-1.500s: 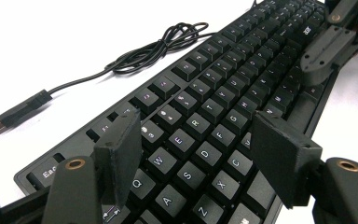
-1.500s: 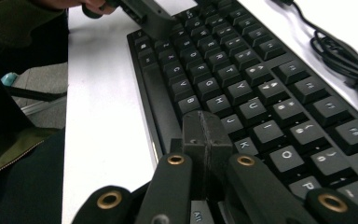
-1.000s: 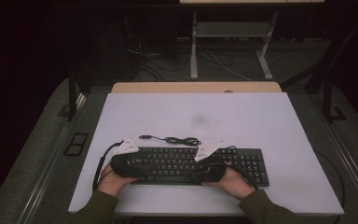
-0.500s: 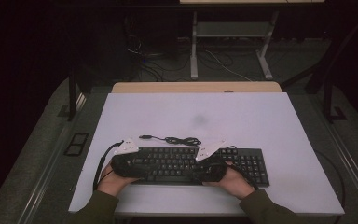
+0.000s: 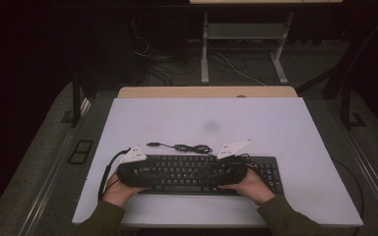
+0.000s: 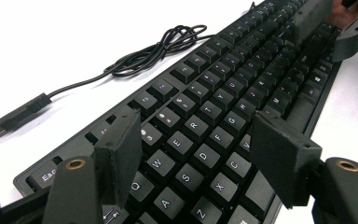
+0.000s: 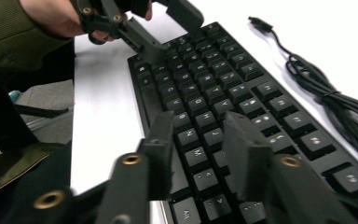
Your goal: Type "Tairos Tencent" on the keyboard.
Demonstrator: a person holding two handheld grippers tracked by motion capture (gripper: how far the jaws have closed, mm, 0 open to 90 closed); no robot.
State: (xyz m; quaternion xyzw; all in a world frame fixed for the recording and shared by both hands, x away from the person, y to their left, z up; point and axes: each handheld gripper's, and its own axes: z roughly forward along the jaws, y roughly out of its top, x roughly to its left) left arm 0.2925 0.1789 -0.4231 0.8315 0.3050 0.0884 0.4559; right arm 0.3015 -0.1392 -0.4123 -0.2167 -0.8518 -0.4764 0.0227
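High view | cable (image 5: 189, 147) coiled behind keyboard (image 5: 197, 172) | table (image 5: 295, 128)

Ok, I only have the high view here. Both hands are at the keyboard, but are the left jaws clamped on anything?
Observer: No. The left gripper view shows the left gripper open over the keyboard's letter keys, with one jaw near the number row and the other near the bottom row. It grips nothing.
Operator: And the right one?
Observer: The right gripper has just been opening its jaws. Nothing is held between them, and the gap shows only keys below.
Operator: Is the cable plugged in anywhere?
Observer: No. The USB plug lies loose on the white table, beyond the keyboard's Esc corner.
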